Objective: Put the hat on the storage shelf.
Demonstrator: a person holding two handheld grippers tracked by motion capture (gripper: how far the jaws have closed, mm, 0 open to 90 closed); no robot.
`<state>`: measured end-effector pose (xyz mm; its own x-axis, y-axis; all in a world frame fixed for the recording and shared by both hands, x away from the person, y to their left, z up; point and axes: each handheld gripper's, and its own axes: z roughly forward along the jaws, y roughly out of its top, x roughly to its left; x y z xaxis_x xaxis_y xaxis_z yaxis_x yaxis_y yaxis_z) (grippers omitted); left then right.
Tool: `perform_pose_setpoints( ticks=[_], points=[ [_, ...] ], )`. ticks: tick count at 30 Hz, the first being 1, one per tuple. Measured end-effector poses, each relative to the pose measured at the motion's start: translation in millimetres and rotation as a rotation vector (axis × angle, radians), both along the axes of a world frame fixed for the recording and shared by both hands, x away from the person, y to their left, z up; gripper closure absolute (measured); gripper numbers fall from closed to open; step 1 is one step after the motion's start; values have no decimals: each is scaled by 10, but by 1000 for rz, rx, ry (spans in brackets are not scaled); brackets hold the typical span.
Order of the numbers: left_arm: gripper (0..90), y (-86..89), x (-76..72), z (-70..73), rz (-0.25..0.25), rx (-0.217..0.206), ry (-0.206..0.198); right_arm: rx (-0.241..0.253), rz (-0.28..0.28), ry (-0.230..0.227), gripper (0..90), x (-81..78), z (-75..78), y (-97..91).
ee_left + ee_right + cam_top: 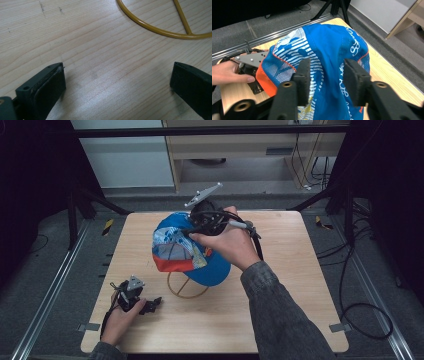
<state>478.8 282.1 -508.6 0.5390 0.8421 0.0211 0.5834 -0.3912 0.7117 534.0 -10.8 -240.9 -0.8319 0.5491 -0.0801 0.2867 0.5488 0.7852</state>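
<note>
Up on the yellow wire stand (186, 289), near the middle of the wooden table (280, 290), we see the blue cap (212, 270) perched over the stand's upper part, with the round base ring showing under it on the side nearest us. In the high view the cap's long axis runs slantwise, from its far-left end towards the near-right; the white-and-blue patterned panel and the orange band face left, towards our left gripper (150, 305), and we cannot tell which end carries the peak. Our right gripper (192, 227) hangs over the far part of the cap, its grey plate sticking out beyond our right hand (231, 242). In the right gripper view the right gripper (325, 80) has its jaws parted over the blue cap (329, 47); the cloth lies under and between them, and the pads (305, 75) do not pinch it. Our left gripper rests low on the near-left part of the table, well apart from the cap, held in our left hand (119, 319). In the left gripper view its jaws stand wide apart over bare wood, nothing between them, with an arc of the yellow wire stand (155, 29) just ahead.
</note>
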Motion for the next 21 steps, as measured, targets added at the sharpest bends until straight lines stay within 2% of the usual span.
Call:
perform_pose_setpoints(
  ticks=[10, 21],
  points=[
    [0, 0, 0, 0, 0, 0, 0, 10, -32, 11, 368, -22, -47, -135],
    [0, -2, -2, -1, 2, -2, 0, 49, -109, -8, 101, -74, -85, -467]
  ],
)
